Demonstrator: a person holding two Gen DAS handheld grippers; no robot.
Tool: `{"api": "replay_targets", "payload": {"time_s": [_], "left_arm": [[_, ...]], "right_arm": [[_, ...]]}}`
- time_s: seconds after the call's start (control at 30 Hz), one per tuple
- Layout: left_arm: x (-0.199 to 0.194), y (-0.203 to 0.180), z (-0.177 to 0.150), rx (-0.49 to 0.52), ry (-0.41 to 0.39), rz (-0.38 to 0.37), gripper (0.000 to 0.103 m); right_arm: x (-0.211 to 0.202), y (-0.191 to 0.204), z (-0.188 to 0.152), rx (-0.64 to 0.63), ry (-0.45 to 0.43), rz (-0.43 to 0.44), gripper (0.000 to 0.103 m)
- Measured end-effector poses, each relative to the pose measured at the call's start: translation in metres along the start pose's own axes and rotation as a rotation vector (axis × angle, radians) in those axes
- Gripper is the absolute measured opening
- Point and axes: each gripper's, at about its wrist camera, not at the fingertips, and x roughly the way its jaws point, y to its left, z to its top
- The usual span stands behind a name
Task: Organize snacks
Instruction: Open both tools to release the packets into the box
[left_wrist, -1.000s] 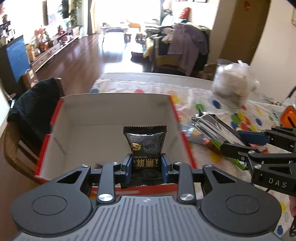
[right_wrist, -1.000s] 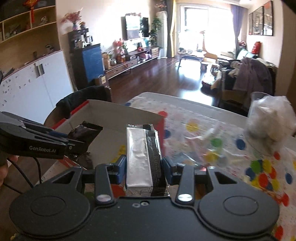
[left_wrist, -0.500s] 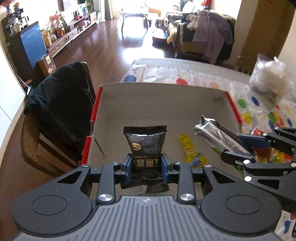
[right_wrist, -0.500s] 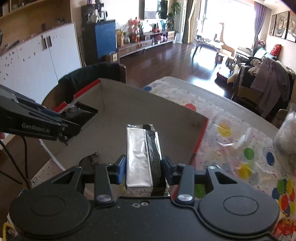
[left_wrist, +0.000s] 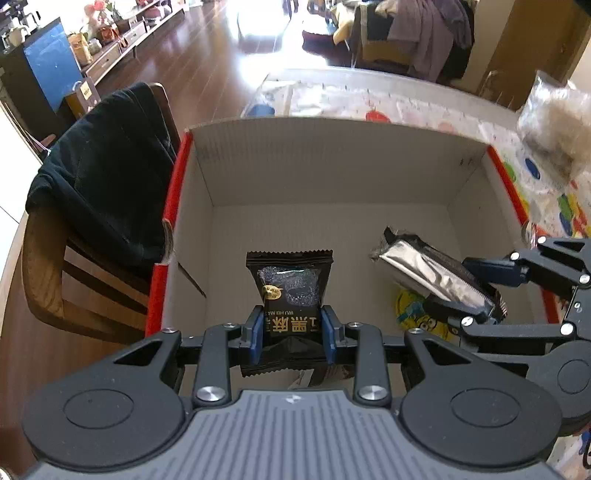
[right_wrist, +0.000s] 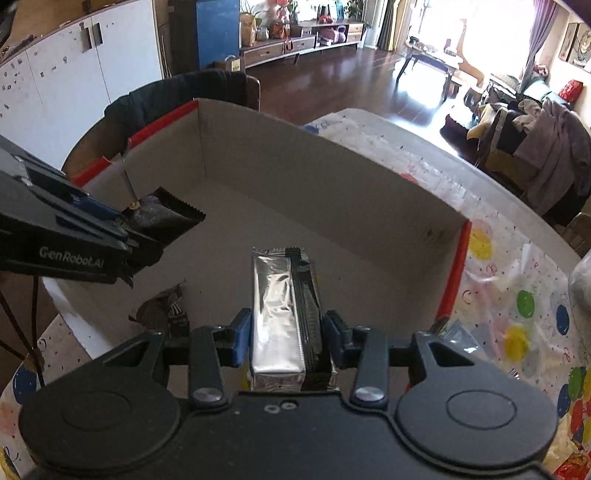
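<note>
This was a home, in a big living room. There was a shiny wood floor (right_wrist: 332, 85), a long low TV cabinet (right_wrist: 295, 44) with toys and flowers, a sofa piled with clothes (right_wrist: 546, 122), pictures on the wall (right_wrist: 576, 48), and a table with a dotty cloth (right_wrist: 517, 295).

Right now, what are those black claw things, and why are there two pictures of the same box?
They are two hand-held grabbers; a person holds one in each hand. Each carries a camera looking along its jaws, so you get two views, one from each side. The left gripper squeezes a black snack packet. The right gripper squeezes a silver snack bar. Both hang over an open cardboard box with red edges, which sits on a table with a spotty tablecloth. Down in the box already lie a yellow cartoon packet and a dark wrapper. A chair with dark clothing stands beside the box.
</note>
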Motion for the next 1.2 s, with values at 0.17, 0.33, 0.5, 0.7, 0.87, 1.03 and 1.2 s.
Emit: {"api": "replay_targets", "payload": {"time_s": [0.17, 0.33, 0.5, 0.7, 0.87, 1.03, 1.2], "left_arm": [[0.010, 0.001, -0.003, 0.003, 0.038, -0.007, 0.031], [0.014, -0.003, -0.008, 0.013, 0.055, -0.011, 0.031], [0.013, -0.005, -0.011, 0.030, 0.048, -0.011, 0.031], [0.003, -0.007, -0.013, 0.038, 0.019, -0.023, 0.038], [-0.011, -0.007, -0.015, 0.036, -0.022, -0.038, 0.046], [-0.024, -0.012, -0.018, 0.035, -0.061, -0.051, 0.049], [-0.041, -0.018, -0.021, 0.050, -0.109, -0.068, 0.055]], "right_arm": [[0.007, -0.002, 0.000, 0.015, 0.035, 0.007, 0.041], [0.009, -0.003, 0.000, 0.021, 0.043, 0.010, 0.041], [0.002, -0.005, -0.001, 0.037, 0.026, 0.020, 0.045], [-0.012, -0.010, -0.002, 0.069, -0.016, 0.041, 0.050], [-0.027, -0.014, -0.006, 0.093, -0.050, 0.056, 0.053], [-0.043, -0.019, -0.009, 0.120, -0.080, 0.068, 0.056], [-0.062, -0.024, -0.014, 0.151, -0.125, 0.082, 0.066]]}}
